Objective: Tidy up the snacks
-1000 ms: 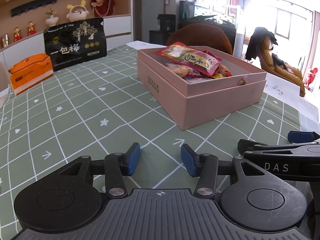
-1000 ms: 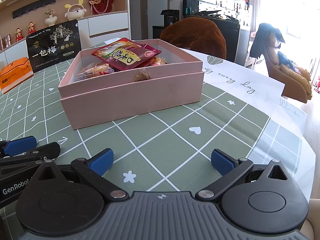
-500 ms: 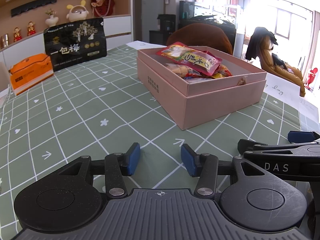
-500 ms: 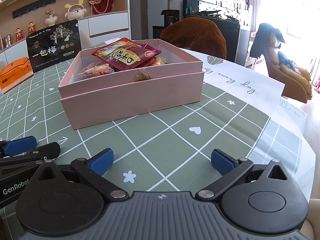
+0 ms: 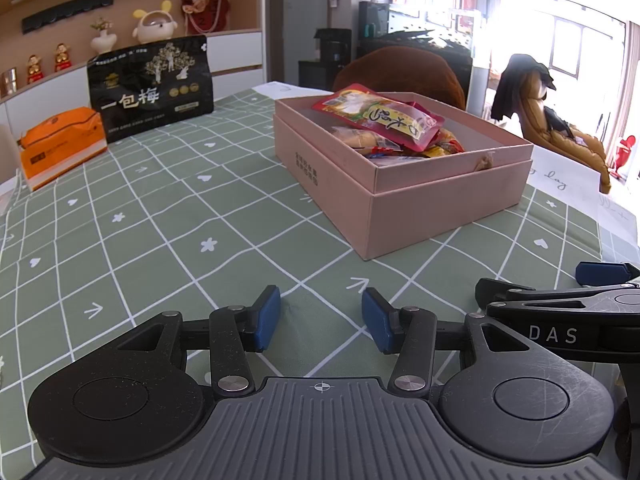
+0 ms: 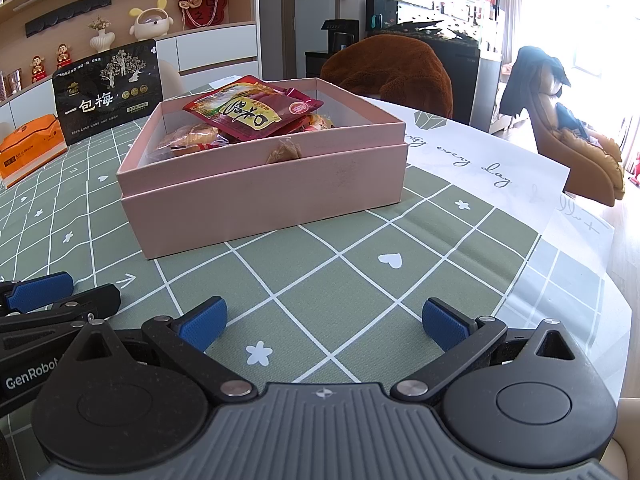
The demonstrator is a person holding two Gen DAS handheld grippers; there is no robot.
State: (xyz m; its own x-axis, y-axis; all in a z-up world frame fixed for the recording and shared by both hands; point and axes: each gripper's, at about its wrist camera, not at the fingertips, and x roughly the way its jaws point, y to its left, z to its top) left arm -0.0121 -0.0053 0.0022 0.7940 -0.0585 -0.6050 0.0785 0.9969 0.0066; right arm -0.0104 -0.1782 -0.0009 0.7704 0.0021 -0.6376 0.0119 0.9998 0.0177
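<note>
A pink cardboard box (image 5: 432, 204) (image 6: 260, 196) stands on the green checked tablecloth, holding several snack packets with a red packet (image 5: 380, 114) (image 6: 252, 110) on top. My left gripper (image 5: 320, 320) is open and empty, low over the cloth, short of the box's near-left corner. My right gripper (image 6: 324, 320) is open wide and empty, in front of the box's long side. Each gripper shows at the edge of the other's view.
A black snack bag (image 5: 150, 88) (image 6: 108, 84) stands upright at the far left, with an orange box (image 5: 60, 144) (image 6: 28, 148) beside it. A white paper mat (image 6: 500, 168) lies right of the box near the table edge. A brown chair (image 6: 388, 70) stands behind.
</note>
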